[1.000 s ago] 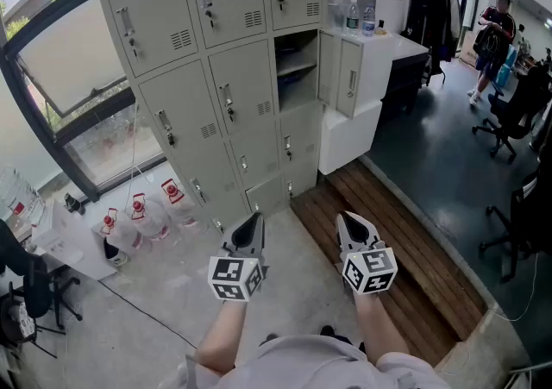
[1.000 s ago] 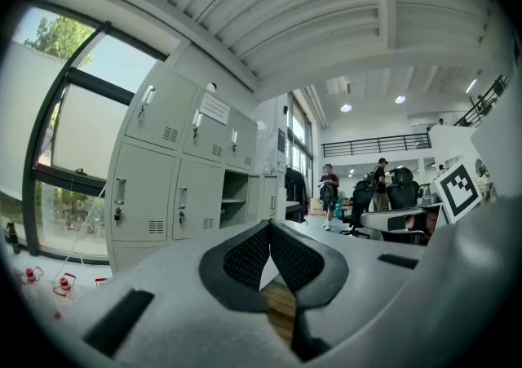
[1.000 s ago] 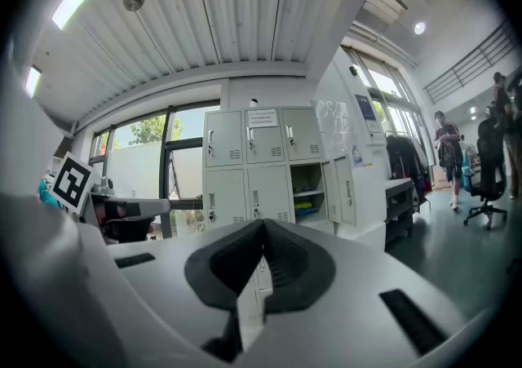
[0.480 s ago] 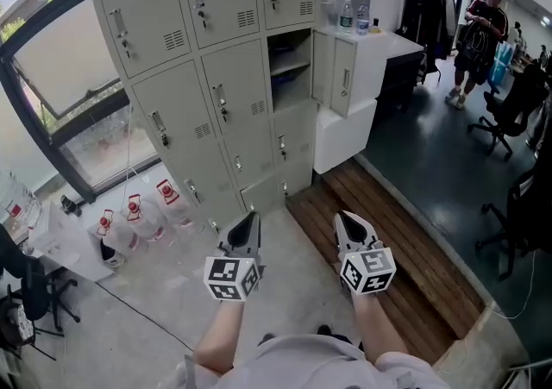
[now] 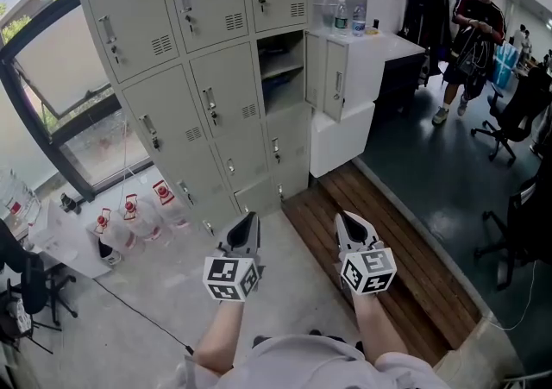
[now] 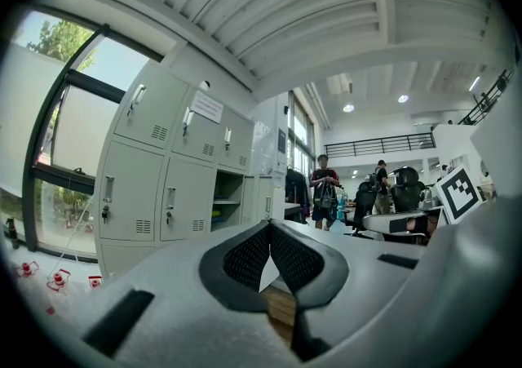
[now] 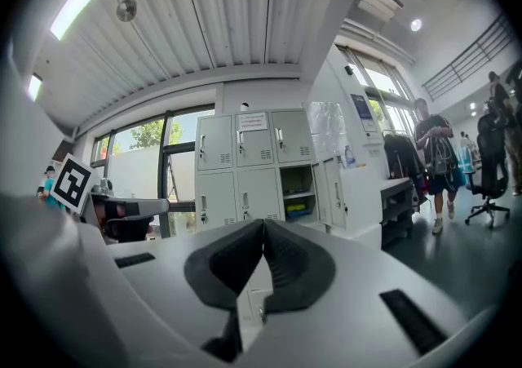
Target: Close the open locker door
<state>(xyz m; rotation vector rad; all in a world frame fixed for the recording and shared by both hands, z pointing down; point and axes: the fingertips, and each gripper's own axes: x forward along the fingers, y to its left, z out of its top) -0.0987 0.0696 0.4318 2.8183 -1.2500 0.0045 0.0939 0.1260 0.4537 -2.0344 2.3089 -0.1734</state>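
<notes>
Both jaws shut, empty: left gripper [image 5: 248, 225], right gripper [image 5: 351, 225]. You've turned slightly; locker door [image 5: 336, 81] sits further left, still open, far ahead.

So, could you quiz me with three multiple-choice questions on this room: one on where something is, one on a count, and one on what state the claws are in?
1. Where is the open grey metal locker door?
A. Left column, by the window.
B. Centre column, under the paper notice.
C. Right column, beside the white cabinet.

2. How many red-capped clear water jugs stand on the floor?
A. One.
B. Three.
C. Six.

3. How are the left claw and the right claw?
A. Both shut and empty.
B. Both wide open.
C. Both clamped on a handle.

Answers:
1 C: the door hangs open right next to that cabinet.
2 B: three red caps show in the head view.
3 A: each claw's own view shows its jaws together with nothing between them.
</notes>
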